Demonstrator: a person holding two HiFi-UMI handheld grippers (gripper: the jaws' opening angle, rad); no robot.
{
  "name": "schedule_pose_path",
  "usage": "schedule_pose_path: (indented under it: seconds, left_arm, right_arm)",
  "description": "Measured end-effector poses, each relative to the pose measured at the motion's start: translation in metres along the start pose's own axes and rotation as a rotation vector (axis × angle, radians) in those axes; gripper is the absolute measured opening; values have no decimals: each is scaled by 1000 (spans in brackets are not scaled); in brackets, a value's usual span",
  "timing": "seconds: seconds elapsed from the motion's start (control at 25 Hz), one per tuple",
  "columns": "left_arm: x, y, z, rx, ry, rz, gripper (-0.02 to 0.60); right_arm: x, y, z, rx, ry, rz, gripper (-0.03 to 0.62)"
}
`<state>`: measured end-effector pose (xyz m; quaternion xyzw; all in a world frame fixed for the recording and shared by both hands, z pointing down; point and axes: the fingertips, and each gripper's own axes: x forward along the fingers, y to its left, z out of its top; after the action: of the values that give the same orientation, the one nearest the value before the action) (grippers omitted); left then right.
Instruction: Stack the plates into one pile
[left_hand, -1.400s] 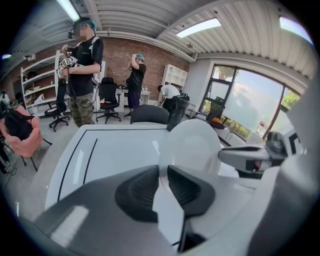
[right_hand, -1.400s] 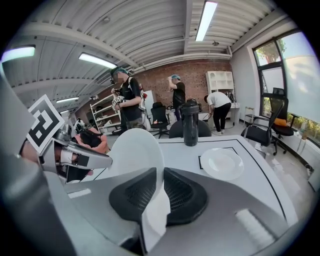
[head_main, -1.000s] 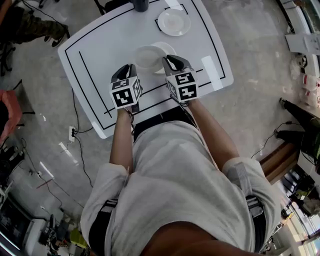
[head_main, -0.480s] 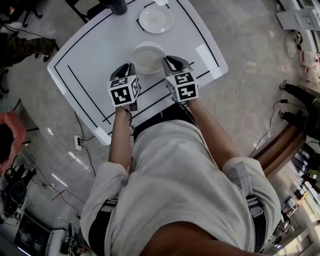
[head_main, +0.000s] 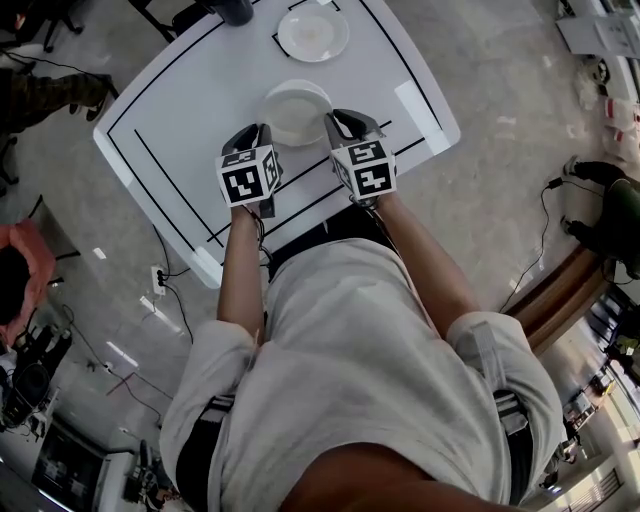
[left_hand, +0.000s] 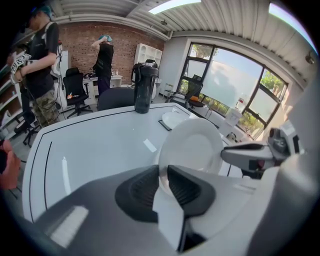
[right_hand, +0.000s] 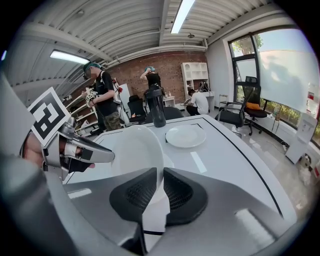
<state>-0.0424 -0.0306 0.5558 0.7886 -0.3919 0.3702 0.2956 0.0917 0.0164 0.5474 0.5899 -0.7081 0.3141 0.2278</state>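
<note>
A white plate (head_main: 297, 110) hangs tilted over the near middle of the white table (head_main: 180, 100), gripped at opposite rims. My left gripper (head_main: 259, 137) is shut on its left rim; in the left gripper view the plate (left_hand: 192, 147) stands up from the closed pads (left_hand: 145, 187). My right gripper (head_main: 334, 124) is shut on the right rim, where the plate (right_hand: 134, 150) rises from that gripper's pads (right_hand: 182, 190). A second white plate (head_main: 313, 32) lies flat at the table's far end, inside a black outlined box, and shows as a plate (right_hand: 186, 135) in the right gripper view.
A dark bottle (head_main: 232, 10) stands at the table's far edge, seen as a tall bottle (right_hand: 158, 107) past the plates. Black lines and white tape strips (head_main: 417, 107) mark the tabletop. People (right_hand: 102, 95) and office chairs (right_hand: 235, 115) are beyond the table.
Both grippers have sunk a little toward the table with the plate between them. The rim of a plate that showed beside the held one is now covered. The head camera has shifted.
</note>
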Motion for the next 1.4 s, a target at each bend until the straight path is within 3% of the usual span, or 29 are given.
schedule_pose_path:
  seconds: [1.4]
  left_arm:
    - [42,11,-10,-5,96,-6,69]
  right_arm:
    - [50,-16,-15,3,107,-16,43]
